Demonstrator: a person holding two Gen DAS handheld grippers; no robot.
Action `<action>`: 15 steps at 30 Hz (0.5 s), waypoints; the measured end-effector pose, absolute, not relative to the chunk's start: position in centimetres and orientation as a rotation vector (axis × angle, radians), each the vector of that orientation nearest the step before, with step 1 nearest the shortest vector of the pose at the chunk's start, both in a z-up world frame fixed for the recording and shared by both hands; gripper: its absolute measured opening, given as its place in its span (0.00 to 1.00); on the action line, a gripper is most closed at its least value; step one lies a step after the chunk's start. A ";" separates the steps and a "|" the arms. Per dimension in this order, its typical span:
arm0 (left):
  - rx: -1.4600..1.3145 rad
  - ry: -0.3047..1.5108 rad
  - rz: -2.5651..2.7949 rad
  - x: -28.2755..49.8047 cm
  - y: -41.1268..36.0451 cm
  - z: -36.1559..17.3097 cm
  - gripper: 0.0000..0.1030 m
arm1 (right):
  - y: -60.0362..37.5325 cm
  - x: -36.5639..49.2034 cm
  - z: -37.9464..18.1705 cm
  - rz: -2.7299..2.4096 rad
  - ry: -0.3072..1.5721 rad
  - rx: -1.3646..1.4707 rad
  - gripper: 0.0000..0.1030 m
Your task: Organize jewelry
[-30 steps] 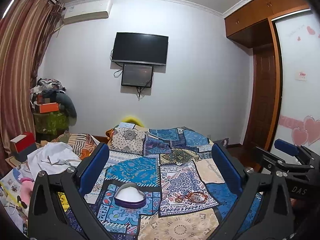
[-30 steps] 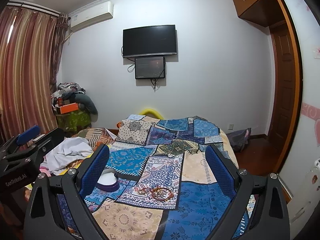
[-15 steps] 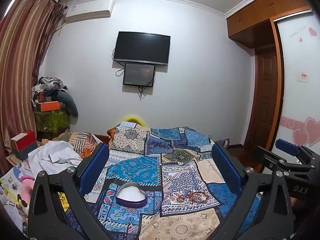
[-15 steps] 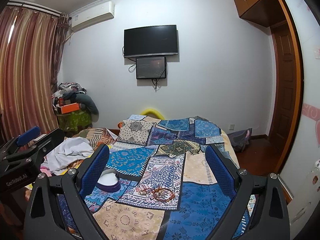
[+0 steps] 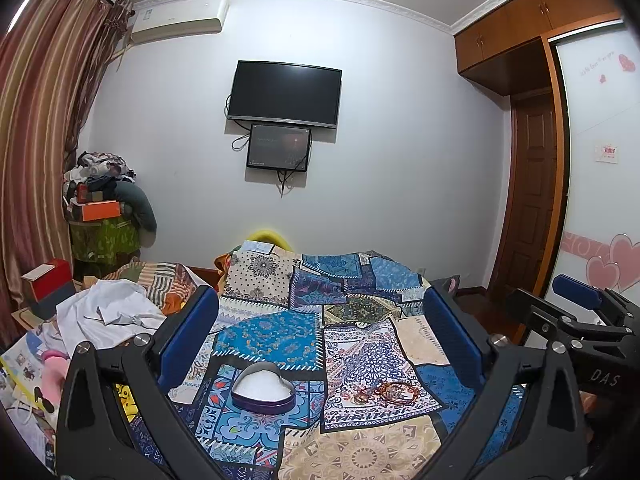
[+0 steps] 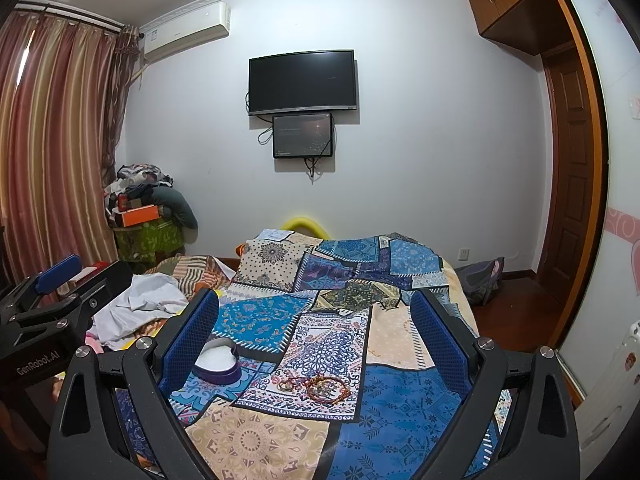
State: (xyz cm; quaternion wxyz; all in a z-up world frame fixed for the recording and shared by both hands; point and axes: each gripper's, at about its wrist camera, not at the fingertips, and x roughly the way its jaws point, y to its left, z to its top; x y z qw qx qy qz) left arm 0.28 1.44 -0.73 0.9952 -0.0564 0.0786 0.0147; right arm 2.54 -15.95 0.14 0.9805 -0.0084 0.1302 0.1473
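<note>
A heart-shaped purple box with a white lining (image 5: 262, 391) lies open on the patchwork bedspread (image 5: 280, 336); it also shows in the right wrist view (image 6: 217, 364). A small pile of bracelets and rings (image 5: 384, 391) lies to its right, also seen in the right wrist view (image 6: 320, 387). My left gripper (image 5: 320, 336) is open and empty, held above the bed in front of the box. My right gripper (image 6: 314, 332) is open and empty, above the jewelry. Each gripper shows at the edge of the other's view.
White clothes (image 5: 104, 316) and papers lie on the left of the bed. A red box (image 5: 48, 284) and a pile of bags (image 5: 104, 216) stand at the left wall. A TV (image 5: 284, 94) hangs ahead. A wardrobe and door (image 5: 536, 208) are at the right.
Both views have shifted only slightly; the grippers stay open and the box and jewelry lie where they were.
</note>
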 end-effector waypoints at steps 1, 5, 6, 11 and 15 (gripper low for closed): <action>-0.113 0.158 0.029 0.3 1.4 -0.7 1.00 | -15.9 2.6 0.1 0.296 0.262 -0.017 0.93; -0.114 0.158 0.029 0.3 1.6 -0.7 1.00 | -15.9 2.5 0.2 0.297 0.261 -0.018 0.93; -0.114 0.158 0.029 0.2 1.6 -0.6 1.00 | -15.9 2.5 0.2 0.297 0.261 -0.018 0.93; -0.115 0.159 0.030 0.3 1.7 -0.6 1.00 | -15.8 2.5 0.2 0.297 0.261 -0.020 0.93; -0.115 0.164 0.034 0.5 1.7 -0.7 1.00 | -15.7 2.6 0.1 0.299 0.263 -0.023 0.93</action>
